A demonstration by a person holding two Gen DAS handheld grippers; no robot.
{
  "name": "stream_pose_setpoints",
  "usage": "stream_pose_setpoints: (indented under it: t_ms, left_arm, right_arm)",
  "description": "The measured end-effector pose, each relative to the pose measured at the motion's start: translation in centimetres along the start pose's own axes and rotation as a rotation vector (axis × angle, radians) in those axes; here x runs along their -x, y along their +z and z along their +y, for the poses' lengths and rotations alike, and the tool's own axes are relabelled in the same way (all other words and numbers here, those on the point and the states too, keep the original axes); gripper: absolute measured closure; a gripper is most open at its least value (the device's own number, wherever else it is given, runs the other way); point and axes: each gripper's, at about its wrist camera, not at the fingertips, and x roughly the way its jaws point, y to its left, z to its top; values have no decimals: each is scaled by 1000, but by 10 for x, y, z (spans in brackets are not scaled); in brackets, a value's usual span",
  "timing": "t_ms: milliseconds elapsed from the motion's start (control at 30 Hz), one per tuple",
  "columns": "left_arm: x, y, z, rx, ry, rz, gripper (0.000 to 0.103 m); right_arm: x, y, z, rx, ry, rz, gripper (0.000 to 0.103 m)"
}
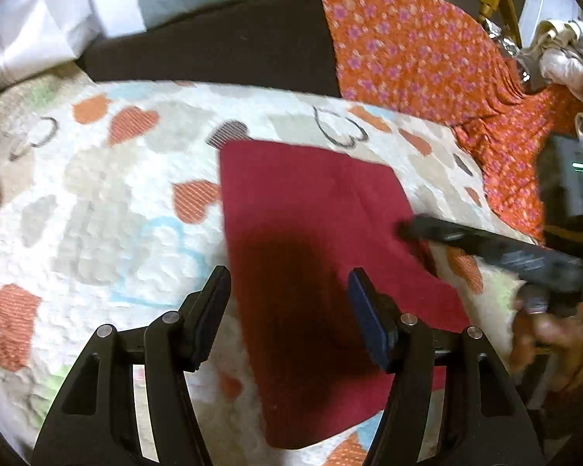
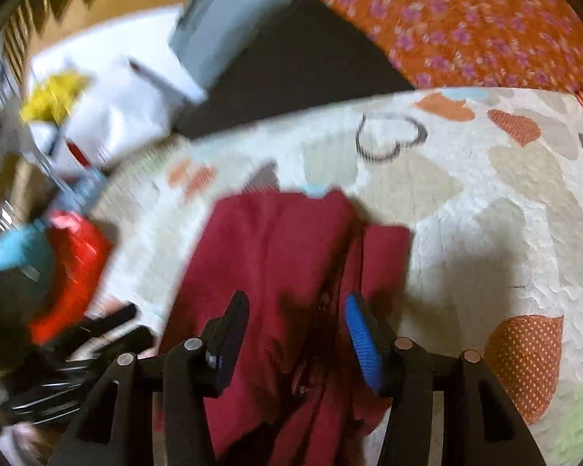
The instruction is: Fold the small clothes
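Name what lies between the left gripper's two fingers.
The dark red cloth lies beneath the open left gripper, on the heart-patterned quilt, in the left wrist view.

Bedding and clutter around the heart-print quilt (image 1: 97,209)

Past the quilt's far edge lies a dark cushion (image 1: 213,50), with an orange floral cloth (image 1: 416,50) to its right and white bags (image 1: 39,31) to its left. A pale crumpled heap (image 1: 563,54) sits on the floral cloth's right end. Off the quilt's left edge, blurred, a red object (image 2: 74,268).
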Motion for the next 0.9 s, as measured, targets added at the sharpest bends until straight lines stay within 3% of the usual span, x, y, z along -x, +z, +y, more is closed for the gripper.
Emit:
stream_pose_setpoints:
  t_ms: [67, 200, 267, 300, 433, 600, 700, 800, 900]
  left_arm:
    - [-12, -1, -3, -6, -12, 40, 40]
    - [-16, -4, -12, -43, -10, 55, 40]
    - [-19, -3, -18, -69, -4, 51, 40]
    - [-20, -3, -19, -73, 0, 52, 40]
    - [-34, -1, -23, -92, 52, 61, 40]
    - [-33, -5, -22, -106, 75, 58, 38]
    - [-32, -6, -21, -101, 75, 60, 38]
    - [-31, -7, -21, -104, 77, 60, 38]
    - [-31, -7, -21, -104, 81, 62, 38]
  right_arm:
    - [-20, -3, 4, 47, -37, 33, 82]
    - [-7, -4, 5, 87, -49, -17, 91]
    - [2, -3, 12, 172, -133, -50, 99]
    - [1, -3, 11, 181, -167, -51, 99]
    - [-17, -9, -4, 110, -125, -17, 98]
    - [8, -7, -6, 45, -95, -38, 96]
    - [28, -9, 6, 64, -58, -58, 95]
    - [37, -20, 21, 99, -1, -22, 95]
    - [32, -44, 29, 142, -6, 37, 95]
